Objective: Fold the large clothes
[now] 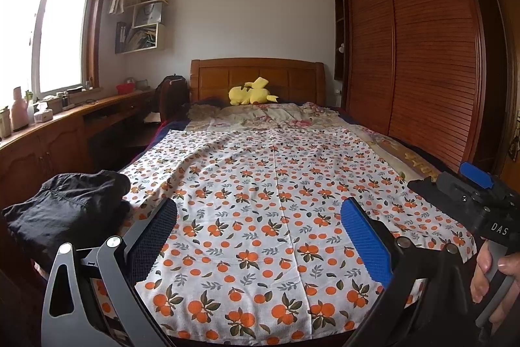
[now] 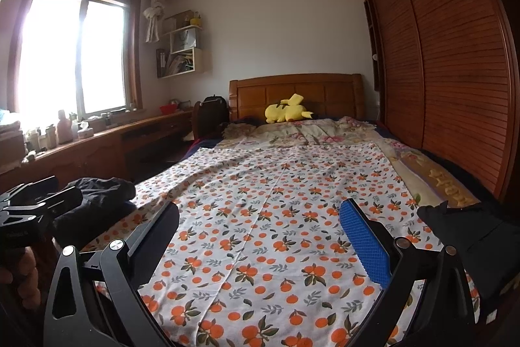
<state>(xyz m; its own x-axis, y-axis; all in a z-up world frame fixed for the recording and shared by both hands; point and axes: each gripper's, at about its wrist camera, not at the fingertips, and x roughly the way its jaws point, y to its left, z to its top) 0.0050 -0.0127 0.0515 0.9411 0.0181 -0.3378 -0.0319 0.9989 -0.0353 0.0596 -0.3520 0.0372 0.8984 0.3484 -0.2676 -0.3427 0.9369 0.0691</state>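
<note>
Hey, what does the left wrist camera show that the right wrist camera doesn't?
Only the left wrist view shows the right gripper from outside, with the person's hand on its handle. Only the right wrist view shows a dark garment at the bed's right edge, plus the left gripper from outside. Both show the orange-print cloth spread flat on the bed, the black clothes pile at its left, the yellow plush toy by the headboard, and open jaws holding nothing.
</note>
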